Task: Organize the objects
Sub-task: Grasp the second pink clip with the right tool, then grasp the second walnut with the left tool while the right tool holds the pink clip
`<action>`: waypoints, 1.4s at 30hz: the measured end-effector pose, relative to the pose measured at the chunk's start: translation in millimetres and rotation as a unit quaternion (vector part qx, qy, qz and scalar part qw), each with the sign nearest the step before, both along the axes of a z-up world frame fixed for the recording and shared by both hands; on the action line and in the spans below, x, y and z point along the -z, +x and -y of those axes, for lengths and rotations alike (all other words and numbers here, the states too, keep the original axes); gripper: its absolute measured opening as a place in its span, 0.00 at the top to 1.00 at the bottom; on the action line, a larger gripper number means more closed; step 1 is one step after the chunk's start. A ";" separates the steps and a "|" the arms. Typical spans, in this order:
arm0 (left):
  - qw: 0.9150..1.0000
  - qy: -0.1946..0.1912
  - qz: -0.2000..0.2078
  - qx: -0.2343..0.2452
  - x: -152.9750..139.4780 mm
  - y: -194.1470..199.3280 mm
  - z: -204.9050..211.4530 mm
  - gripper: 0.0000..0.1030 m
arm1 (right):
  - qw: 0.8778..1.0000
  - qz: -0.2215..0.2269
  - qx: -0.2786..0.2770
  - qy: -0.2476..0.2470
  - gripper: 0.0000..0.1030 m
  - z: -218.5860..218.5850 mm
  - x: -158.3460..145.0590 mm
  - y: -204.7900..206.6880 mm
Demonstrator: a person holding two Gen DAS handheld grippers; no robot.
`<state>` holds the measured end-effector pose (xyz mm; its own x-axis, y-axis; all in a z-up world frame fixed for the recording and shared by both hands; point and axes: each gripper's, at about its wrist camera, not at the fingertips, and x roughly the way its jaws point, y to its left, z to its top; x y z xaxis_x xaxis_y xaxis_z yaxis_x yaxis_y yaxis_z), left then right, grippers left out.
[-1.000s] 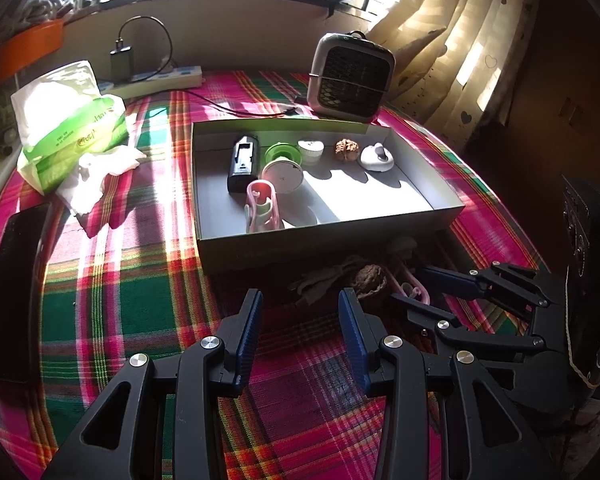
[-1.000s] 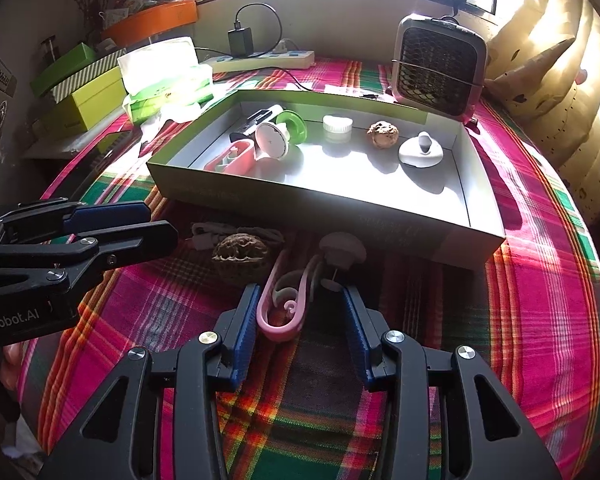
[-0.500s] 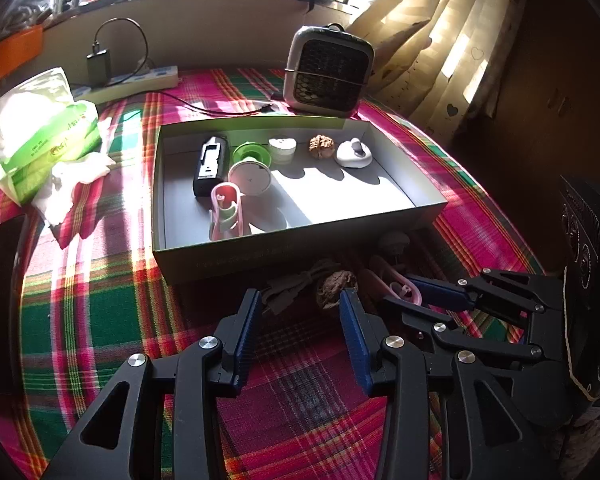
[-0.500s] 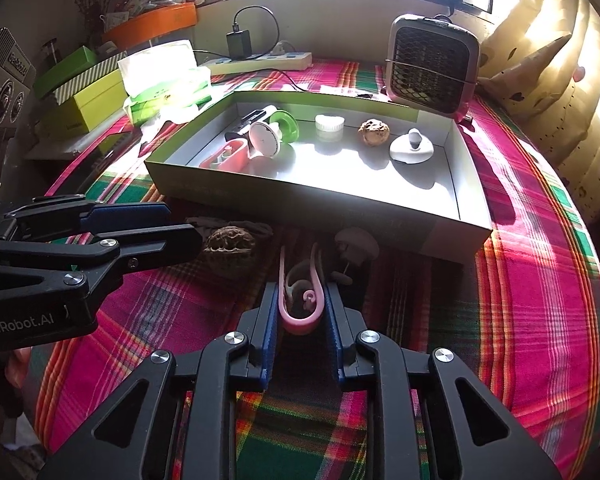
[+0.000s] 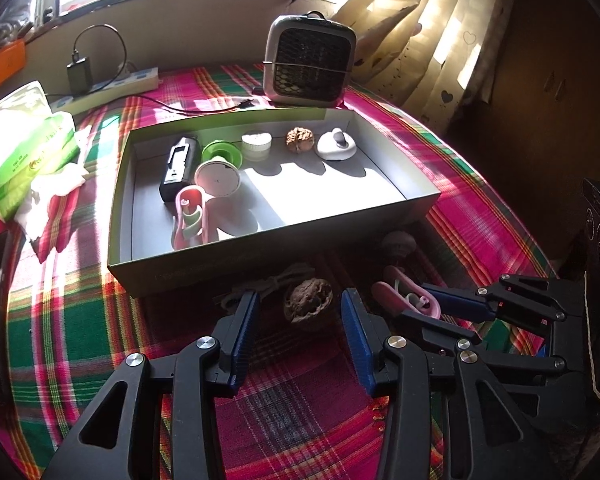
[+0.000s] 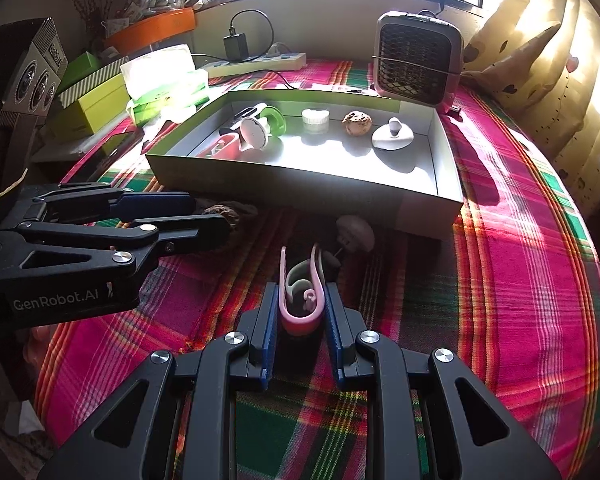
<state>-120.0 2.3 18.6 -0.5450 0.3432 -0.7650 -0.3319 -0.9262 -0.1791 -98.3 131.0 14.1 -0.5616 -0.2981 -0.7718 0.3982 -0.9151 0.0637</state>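
Observation:
My right gripper [image 6: 300, 316] is shut on a pink clip [image 6: 300, 296] just above the plaid cloth; it also shows in the left wrist view [image 5: 408, 300]. My left gripper [image 5: 300, 320] is open, its fingers on either side of a brown walnut [image 5: 308, 304] lying on the cloth. A pale mushroom-shaped piece [image 6: 354, 234] lies by the front wall of the shallow box [image 5: 260, 256]. The box holds another pink clip [image 5: 190, 216], a walnut [image 5: 300, 140], a white knob [image 5: 336, 146] and several other small items.
A small heater [image 5: 310, 64] stands behind the box. A green tissue pack [image 5: 24, 148] and a power strip [image 5: 112, 84] lie at the left and back. A dark cord bundle [image 5: 276, 280] lies next to the walnut. Green boxes [image 6: 88, 100] sit at the far left.
My right gripper closed on the pink clip and lifted it slightly. My left gripper moved forward until its open fingers came around the walnut.

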 end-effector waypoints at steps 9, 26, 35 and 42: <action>1.000 -0.011 0.003 -0.005 3.7 -4.3 -8.8 0.61 | 1.000 0.002 -0.011 -0.017 0.78 -10.5 0.0 5.1; 1.000 -0.015 0.007 -0.018 7.9 -4.8 -14.2 0.72 | 0.999 0.004 -0.033 -0.028 0.78 -17.2 1.1 11.9; 1.000 -0.010 0.008 -0.020 8.1 -3.9 -14.2 0.72 | 0.999 0.003 -0.032 -0.026 0.78 -15.8 1.3 12.0; 1.000 -0.009 0.007 -0.019 7.6 -2.7 -14.4 0.72 | 0.999 0.002 -0.031 -0.026 0.78 -15.4 0.6 12.4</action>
<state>-122.7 16.7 11.0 -0.5466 0.3093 -0.7782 -0.2939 -0.9410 -0.1675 -85.9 146.5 13.6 -0.5376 -0.3722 -0.7566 0.4533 -0.8842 0.1129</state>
